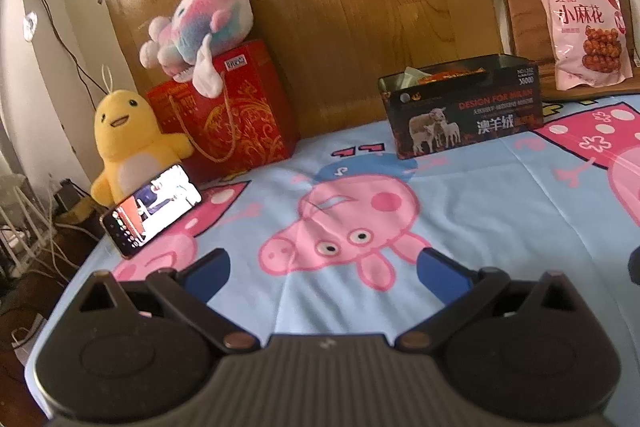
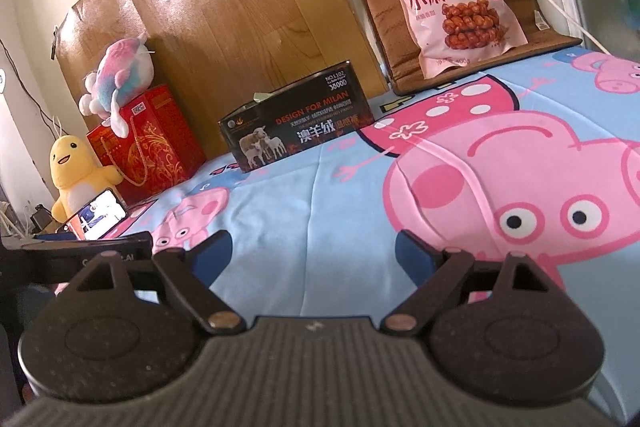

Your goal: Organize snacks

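Here, pink snack bag (image 2: 448,3) well beyond both grippers, jaws spread wide, holding nothing

1. A home bedroom: a cartoon-pig bedsheet (image 1: 460,187) covers the bed.
2. At ten o'clock, a yellow plush toy (image 1: 124,143) and a red gift bag (image 1: 236,115) stand against the wooden headboard (image 1: 340,7).

Each hand-held gripper, left (image 1: 323,269) and right (image 2: 313,254), looks the same: a ribbed dark grey body with a small pale mark at its middle, 2 round black speckled discs, black link arms on copper-coloured rivets, and 2 black fingers (image 1: 212,269) faced with blue pads (image 2: 412,259).
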The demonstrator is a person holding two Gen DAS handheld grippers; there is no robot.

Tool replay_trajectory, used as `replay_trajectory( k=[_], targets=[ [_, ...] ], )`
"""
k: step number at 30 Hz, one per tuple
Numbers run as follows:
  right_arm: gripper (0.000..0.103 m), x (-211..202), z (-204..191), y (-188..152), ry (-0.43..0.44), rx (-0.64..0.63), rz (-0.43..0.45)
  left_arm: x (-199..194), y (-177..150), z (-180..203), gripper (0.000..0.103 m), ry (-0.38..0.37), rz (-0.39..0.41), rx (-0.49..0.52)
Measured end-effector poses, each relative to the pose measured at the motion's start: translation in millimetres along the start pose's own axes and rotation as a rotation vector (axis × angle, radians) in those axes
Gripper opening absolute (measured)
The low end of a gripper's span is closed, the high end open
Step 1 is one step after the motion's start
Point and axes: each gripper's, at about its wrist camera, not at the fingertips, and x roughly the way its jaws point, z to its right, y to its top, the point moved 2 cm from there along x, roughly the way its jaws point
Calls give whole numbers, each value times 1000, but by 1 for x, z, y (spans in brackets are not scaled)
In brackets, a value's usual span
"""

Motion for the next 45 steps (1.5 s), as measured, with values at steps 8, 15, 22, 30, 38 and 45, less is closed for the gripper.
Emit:
replay_trajectory(
  k=[8, 15, 22, 30, 38, 45],
  targets=[
    [91, 0, 0, 0, 0, -2, 2, -3, 2, 0, 103, 56, 36, 13],
    [91, 0, 0, 0, 0, -1, 1, -6, 3, 0, 103, 90, 61, 27],
    [91, 0, 0, 0, 0, -1, 2, -1, 1, 7, 103, -14, 2, 37],
    [91, -1, 4, 3, -10, 4, 5, 13, -8, 16, 103, -167, -153, 10],
    [91, 2, 5, 2, -5, 5, -4, 17, -12, 21, 103, -216, -202, 2],
    [91, 2, 7, 2, -8, 10, -3, 16, -13, 25, 103, -232, -221, 3]
  ],
)
